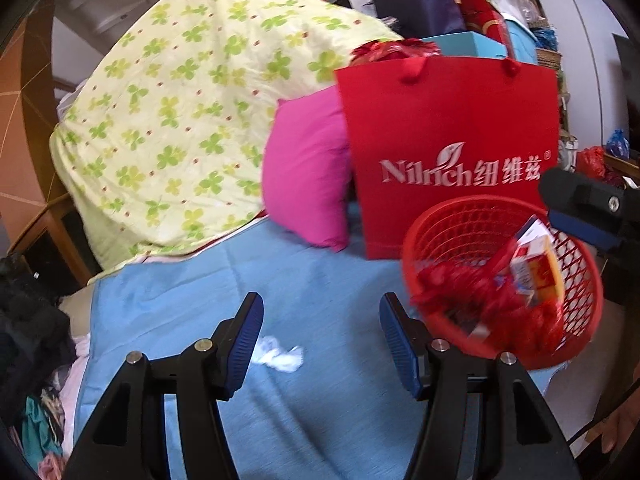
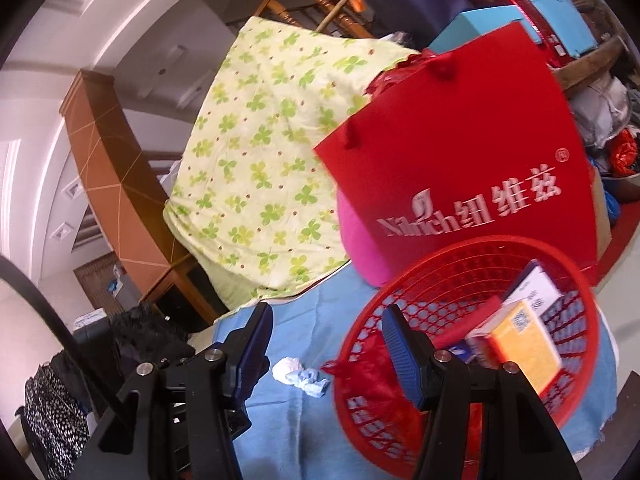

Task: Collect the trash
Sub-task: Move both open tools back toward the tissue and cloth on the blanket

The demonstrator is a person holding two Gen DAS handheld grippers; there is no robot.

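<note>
Between the pads of the left gripper [image 1: 321, 344], low and just left of the midline, lies the crumpled white tissue [image 1: 279, 357] on the blue cloth [image 1: 320, 280] that covers the bed. In the left wrist view the wad sits almost against the left pad, with bare cloth between it and the right pad, so the tongs would have to slide a little leftward to centre on it. Its long axis runs roughly across the view, from pad to pad, which suits a squeeze along that length. The left jaws stand about half wide and hold nothing; no pad presses on the tissue.

Further right, the right gripper [image 2: 327, 342] also stands about half wide and empty (its right finger overlaps the rim of the red mesh basket [image 2: 472, 248] in its view, though whether it touches cannot be told). From that camera the tissue [image 2: 301, 374] again shows between the pads, left of centre and near the basket's left edge. The basket, already holding small cartons [image 2: 520, 340] and red wrappers, sits just right of the tissue, in front of the red Nilrich paper bag [image 1: 448, 128].

The left hand looks the better placed for the pick, and the basket is a short carry to the right.
</note>
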